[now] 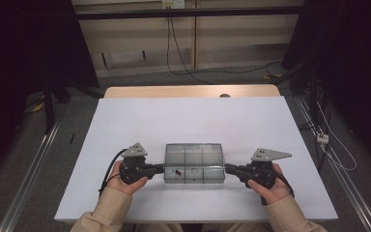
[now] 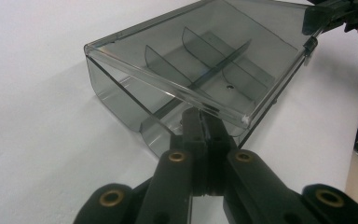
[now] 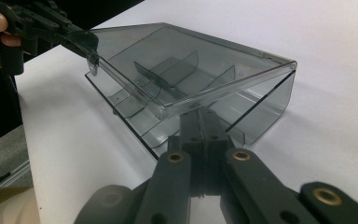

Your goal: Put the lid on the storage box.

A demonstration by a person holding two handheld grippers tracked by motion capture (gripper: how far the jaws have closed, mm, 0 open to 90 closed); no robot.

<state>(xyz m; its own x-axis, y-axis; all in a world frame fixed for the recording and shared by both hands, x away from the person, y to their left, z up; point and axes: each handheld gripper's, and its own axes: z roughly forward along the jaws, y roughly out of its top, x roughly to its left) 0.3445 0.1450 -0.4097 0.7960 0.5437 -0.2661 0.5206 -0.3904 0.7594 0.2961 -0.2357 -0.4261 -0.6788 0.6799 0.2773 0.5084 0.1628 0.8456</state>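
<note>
A smoky clear plastic box with inner dividers lies near the table's front edge. Its hinged lid is tilted up off the base. My left gripper is at the box's left end, jaws pressed together on the lid's front edge. At the right end, my right gripper is shut on the same edge. Each gripper view shows the other gripper pinching the lid's far corner. The compartments look empty apart from a small dark hole in the floor.
The white table top stretches bare behind and beside the box. A wooden strip runs along its far edge. Cables lie on the floor beyond, and metal rails flank the table.
</note>
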